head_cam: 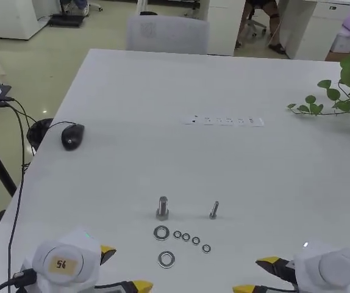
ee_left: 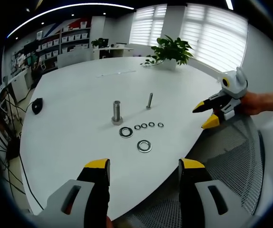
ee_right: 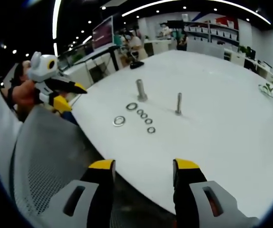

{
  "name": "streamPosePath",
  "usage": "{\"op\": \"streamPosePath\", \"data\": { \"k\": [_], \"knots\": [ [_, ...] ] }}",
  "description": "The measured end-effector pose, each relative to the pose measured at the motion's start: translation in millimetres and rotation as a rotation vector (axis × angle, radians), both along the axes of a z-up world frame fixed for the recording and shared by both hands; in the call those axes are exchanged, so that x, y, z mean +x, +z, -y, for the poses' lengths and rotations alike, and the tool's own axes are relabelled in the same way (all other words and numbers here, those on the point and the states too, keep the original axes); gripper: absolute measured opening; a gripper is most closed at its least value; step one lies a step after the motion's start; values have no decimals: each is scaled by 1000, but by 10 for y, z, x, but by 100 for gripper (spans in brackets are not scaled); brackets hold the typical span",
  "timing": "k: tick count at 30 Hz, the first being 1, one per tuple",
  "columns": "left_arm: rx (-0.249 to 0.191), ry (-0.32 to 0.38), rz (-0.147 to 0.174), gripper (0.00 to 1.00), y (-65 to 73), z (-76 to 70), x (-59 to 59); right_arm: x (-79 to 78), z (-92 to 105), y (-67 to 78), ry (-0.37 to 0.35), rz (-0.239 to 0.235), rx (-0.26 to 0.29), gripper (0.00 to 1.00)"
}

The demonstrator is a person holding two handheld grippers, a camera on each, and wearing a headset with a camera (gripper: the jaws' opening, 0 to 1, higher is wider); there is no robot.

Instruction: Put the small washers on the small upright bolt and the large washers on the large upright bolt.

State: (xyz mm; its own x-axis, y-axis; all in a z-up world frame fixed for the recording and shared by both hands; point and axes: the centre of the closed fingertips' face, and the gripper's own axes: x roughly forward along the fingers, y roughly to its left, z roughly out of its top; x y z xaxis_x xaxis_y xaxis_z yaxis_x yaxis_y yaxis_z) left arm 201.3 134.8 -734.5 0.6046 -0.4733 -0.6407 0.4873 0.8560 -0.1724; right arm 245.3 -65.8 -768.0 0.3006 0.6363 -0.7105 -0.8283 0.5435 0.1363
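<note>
Bolts: large bolt, small bolt upright, bare.
Washers: large washers, small washers flat on table.
L gripper: jaws spread, empty.
R gripper: jaws spread, empty.

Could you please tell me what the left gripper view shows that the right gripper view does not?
Left gripper view, not the right: the right gripper, open, from outside in a hand, and window blinds. Right gripper view, not the left: the left gripper from outside, open. Both: the white table, the large steel upright bolt, the small steel upright bolt, two large steel washers and four small steel washers, lying flat.
</note>
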Motion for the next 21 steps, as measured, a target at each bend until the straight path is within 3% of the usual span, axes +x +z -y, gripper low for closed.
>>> {"op": "streamPosePath", "data": {
  "k": [4,10,14,17,21],
  "knots": [
    [0,-1,7,58,27,1,6,129,-47,-29,60,10,-44,43],
    [0,5,9,58,31,-10,-2,442,-127,-9,89,32,-89,35],
    [-2,3,10,58,25,7,-14,608,-192,-75,115,31,-131,25],
    [0,-1,10,57,24,30,-34,604,-309,-143,161,-3,-133,25],
    [-7,4,9,57,22,54,-61,510,-431,-316,291,4,-220,23]
  ]
}}
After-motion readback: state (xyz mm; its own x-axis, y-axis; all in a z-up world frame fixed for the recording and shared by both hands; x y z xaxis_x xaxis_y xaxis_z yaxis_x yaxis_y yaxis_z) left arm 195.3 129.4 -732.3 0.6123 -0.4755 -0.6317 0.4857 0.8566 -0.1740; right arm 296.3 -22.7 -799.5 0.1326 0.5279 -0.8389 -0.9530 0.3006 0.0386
